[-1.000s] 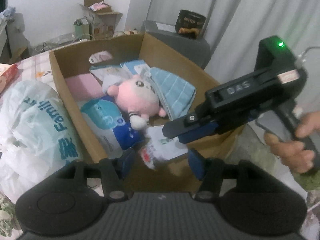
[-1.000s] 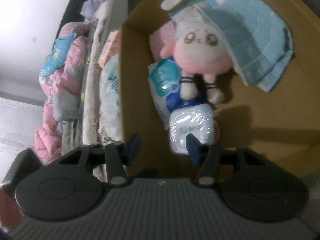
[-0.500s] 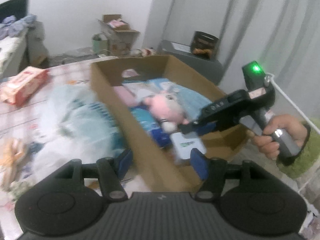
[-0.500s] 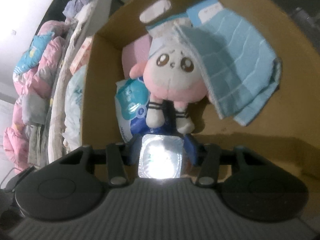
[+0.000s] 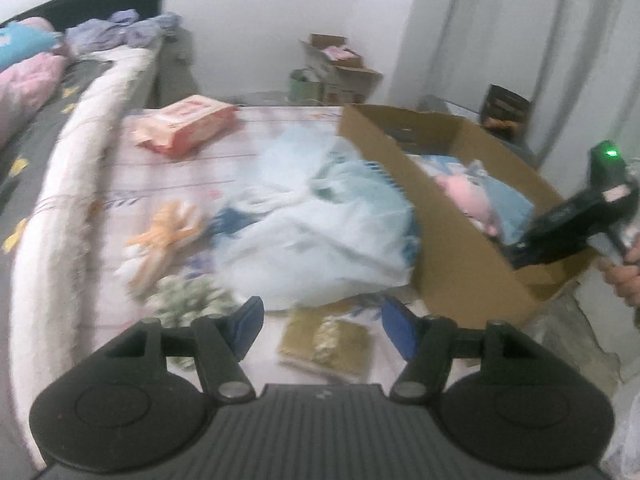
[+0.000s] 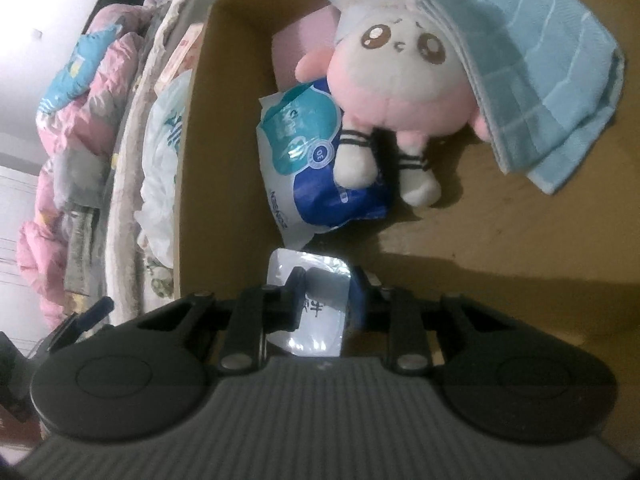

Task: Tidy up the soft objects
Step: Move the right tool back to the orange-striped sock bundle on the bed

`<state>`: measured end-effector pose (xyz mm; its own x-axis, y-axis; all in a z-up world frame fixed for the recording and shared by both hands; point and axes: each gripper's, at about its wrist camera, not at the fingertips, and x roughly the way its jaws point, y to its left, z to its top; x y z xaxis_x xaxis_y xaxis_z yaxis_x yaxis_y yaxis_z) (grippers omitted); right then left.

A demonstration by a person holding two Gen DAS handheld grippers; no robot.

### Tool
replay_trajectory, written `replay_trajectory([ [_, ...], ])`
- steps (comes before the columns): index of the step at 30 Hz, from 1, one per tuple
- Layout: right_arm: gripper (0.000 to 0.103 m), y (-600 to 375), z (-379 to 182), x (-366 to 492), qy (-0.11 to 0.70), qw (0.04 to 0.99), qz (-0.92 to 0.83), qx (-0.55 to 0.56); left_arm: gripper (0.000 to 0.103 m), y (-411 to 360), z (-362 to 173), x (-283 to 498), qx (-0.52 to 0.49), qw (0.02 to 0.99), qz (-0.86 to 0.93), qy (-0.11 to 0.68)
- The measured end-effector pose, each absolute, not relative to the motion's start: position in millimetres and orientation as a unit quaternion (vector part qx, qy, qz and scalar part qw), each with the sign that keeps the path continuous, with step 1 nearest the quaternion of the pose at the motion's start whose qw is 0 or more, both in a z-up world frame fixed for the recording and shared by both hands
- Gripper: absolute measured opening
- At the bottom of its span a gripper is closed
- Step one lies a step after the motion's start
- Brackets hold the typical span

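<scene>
Glossy tissue pack [image 6: 306, 304]: my right gripper [image 6: 326, 294] just closing, clamped on it inside cardboard box [image 6: 500, 248]; I keep squeeze light, seat it beside plush [image 6: 396, 88]; left gripper [image 5: 320, 320] apart, empty

A bed [image 5: 36, 128] with a dark headboard [image 5: 100, 4] occupies the left side, carrying pink and blue bedding [image 6: 80, 92] and a heap of lilac fabric [image 5: 120, 30]. Grey curtains [image 5: 560, 40] hang at the right. Small open cardboard cartons [image 5: 340, 64] stand against the white wall [image 5: 260, 8]. A dark box with printed lettering [image 5: 506, 110] sits on a grey unit behind.
</scene>
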<state>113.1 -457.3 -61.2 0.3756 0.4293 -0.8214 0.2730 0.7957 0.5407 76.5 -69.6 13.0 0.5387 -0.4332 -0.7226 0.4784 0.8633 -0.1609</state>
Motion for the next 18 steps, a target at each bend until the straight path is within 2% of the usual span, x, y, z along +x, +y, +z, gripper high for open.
replay_trajectory([
  [8,0.041,-444.9,1.4,92.5,0.475,0.836,0.028,0.273,0.068,-32.3,7.6,70.1,0.034,0.896,-0.213,0.387],
  [13,0.041,-417.1,31.4,91.2,0.437,0.857,0.062,0.265,0.069,-17.9,8.2,69.5,0.033,0.905,-0.199,0.376],
  [18,0.041,-366.1,43.6,112.7,0.441,0.847,0.132,0.265,0.069,-6.3,8.8,73.5,0.036,0.917,-0.175,0.357],
])
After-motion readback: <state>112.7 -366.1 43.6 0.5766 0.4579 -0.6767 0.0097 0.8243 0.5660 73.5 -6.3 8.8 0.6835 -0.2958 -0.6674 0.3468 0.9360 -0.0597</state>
